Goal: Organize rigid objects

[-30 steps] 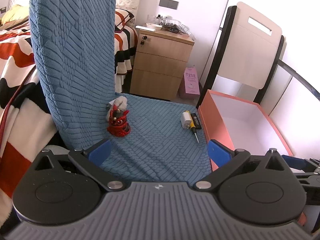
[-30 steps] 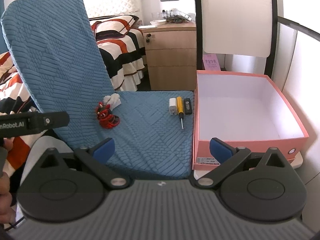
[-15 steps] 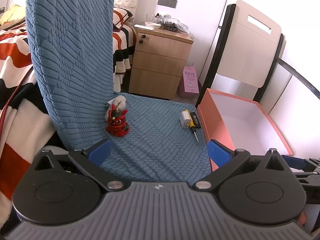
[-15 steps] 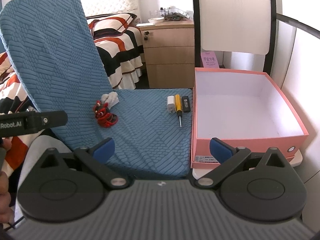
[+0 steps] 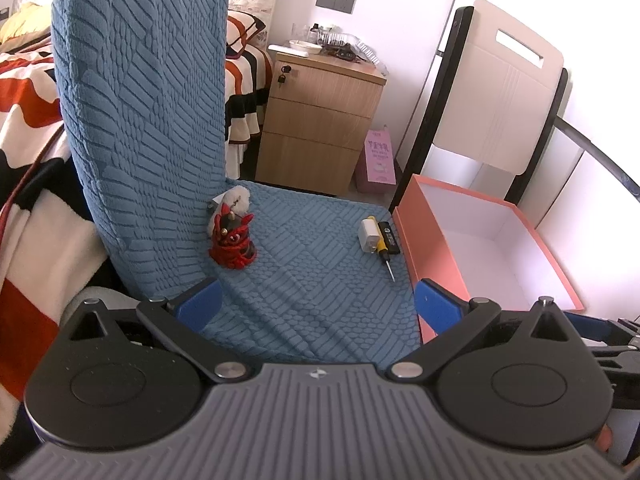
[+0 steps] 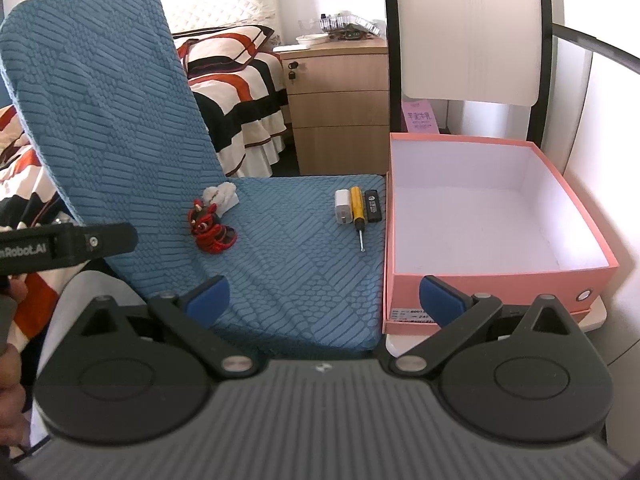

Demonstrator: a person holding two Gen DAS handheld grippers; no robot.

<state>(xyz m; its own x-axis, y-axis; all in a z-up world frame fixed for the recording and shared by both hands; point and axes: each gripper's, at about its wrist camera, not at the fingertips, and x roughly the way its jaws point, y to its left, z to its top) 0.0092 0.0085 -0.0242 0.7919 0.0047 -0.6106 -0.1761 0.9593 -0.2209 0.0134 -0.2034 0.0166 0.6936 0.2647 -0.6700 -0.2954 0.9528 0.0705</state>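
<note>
1. You hold two grippers, one in each hand, facing a chair with a blue textured cover (image 6: 288, 264). Neither gripper has anything in it. The left gripper (image 5: 318, 304) has its blue-tipped fingers spread wide, and the right gripper (image 6: 325, 298) is spread wide too. Both hang short of the seat's near edge.

2. The things to organize lie on the seat. A red figurine (image 6: 210, 232) stands near the angle where seat meets backrest, with a white fluffy item (image 6: 222, 196) just behind it.

3. Toward the seat's right edge three small things lie side by side, touching or nearly so: a white charger block (image 6: 343, 210), a yellow-handled screwdriver (image 6: 357, 212) with its tip pointing toward you, and a black rectangular item (image 6: 372, 206), too small to identify.

4. Just beside the seat's right edge sits an open pink box (image 6: 496, 284) with a white interior. Nothing lies in it, so by my reading the sorting has not yet begun.

5. The step in hand looks like the approach to a first pick. The right gripper is nearer the trio and the box; the left is nearer the figurine.

6. The next move calls for reaching forward and down, straddling a single item, and closing. Because the three items lie packed together, take an outer one first, or you may drag its neighbours.
</note>
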